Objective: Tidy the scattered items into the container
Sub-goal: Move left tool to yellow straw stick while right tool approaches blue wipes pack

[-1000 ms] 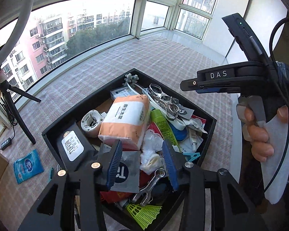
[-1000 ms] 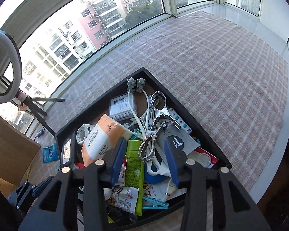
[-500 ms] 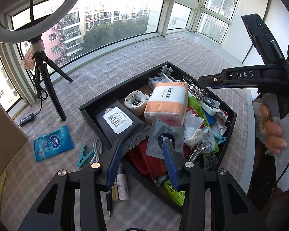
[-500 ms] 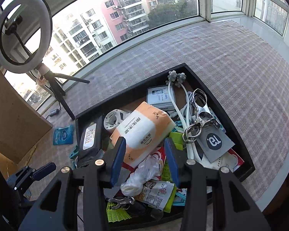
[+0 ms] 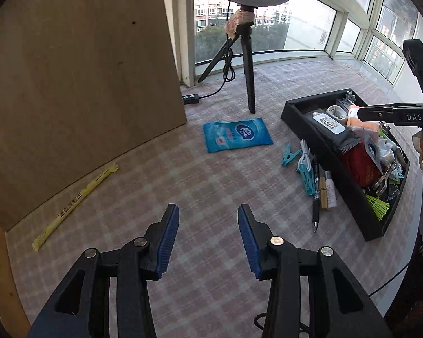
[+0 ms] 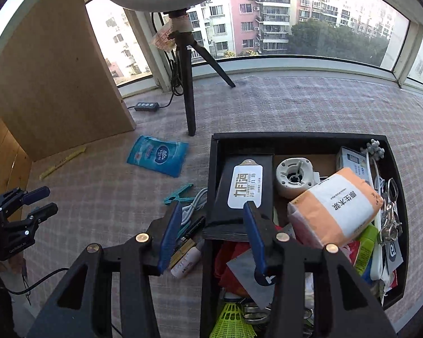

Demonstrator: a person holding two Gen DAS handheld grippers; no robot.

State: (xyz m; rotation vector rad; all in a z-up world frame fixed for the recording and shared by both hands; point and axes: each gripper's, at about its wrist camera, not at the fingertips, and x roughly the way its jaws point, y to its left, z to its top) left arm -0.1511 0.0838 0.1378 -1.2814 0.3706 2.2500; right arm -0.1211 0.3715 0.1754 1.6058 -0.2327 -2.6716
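Both pairs of blue-padded fingers stand spread with nothing between them. On the left gripper (image 5: 208, 225) they hang over bare checked cloth (image 5: 183, 174), and on the right gripper (image 6: 211, 219) they are widening above the near left wall of the black container (image 6: 213, 152), which is already heaped with packets and tools. Scattered items lie on the cloth left of it: a blue wipes pack (image 5: 237, 138) farthest off, then a teal clothespin (image 5: 290, 155), a coiled white cable (image 5: 304, 155), a black pen (image 5: 315, 194) and a small white bottle (image 5: 330, 190) just beside the wall. A yellow strip (image 5: 73, 201), possibly a wrapped stick, lies far left along the wooden panel (image 5: 79, 79).
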